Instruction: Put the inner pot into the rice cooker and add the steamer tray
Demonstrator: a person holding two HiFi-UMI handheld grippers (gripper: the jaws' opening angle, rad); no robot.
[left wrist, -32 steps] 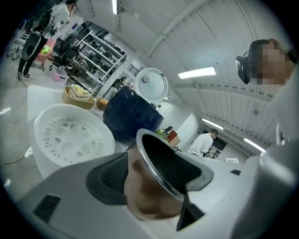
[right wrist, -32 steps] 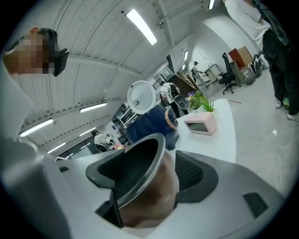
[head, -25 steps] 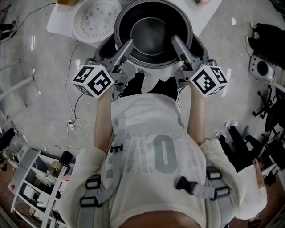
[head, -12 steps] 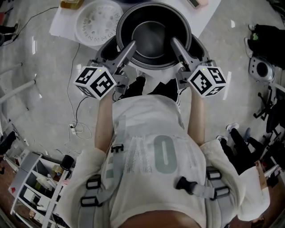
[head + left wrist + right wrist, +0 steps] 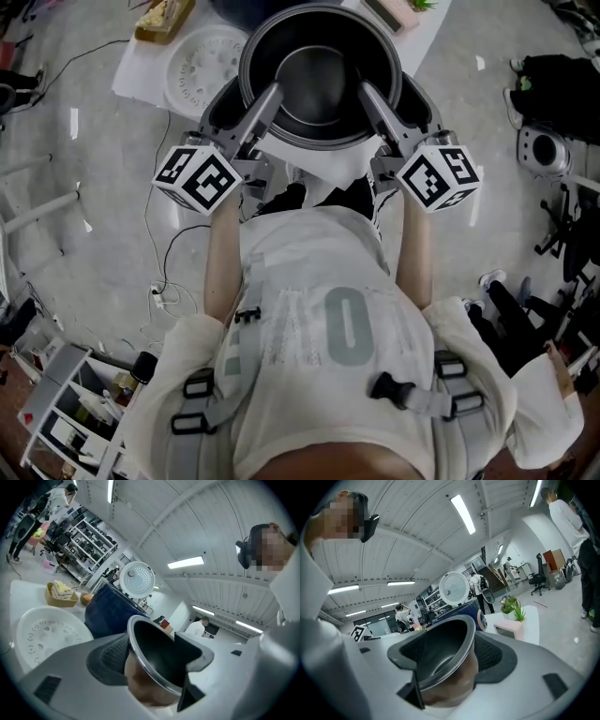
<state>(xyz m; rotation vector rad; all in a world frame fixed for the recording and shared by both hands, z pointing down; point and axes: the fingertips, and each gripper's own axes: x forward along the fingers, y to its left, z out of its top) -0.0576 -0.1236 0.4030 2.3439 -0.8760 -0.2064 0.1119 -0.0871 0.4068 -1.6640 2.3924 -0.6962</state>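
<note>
The dark inner pot (image 5: 319, 75) with its steel rim hangs in the air, carried between both grippers. My left gripper (image 5: 260, 105) is shut on the pot's left rim, one jaw inside and one outside (image 5: 152, 658). On the right rim, my right gripper (image 5: 375, 101) is shut the same way (image 5: 447, 660). The dark blue rice cooker (image 5: 110, 613) stands on the white table (image 5: 136, 66) with its round white lid (image 5: 137, 579) open. In the head view the pot hides most of the cooker. Left of the cooker lies the white steamer tray (image 5: 208, 58).
A wooden basket (image 5: 61, 595) sits at the table's far left. A pink device with a small plant (image 5: 511, 620) stands at its right. Cables (image 5: 159, 234) trail on the floor, a shelf unit (image 5: 66, 412) is at lower left, and black bags (image 5: 553, 75) lie at right.
Both grippers have risen with the pot held between them. The pot now sits higher over the table.
</note>
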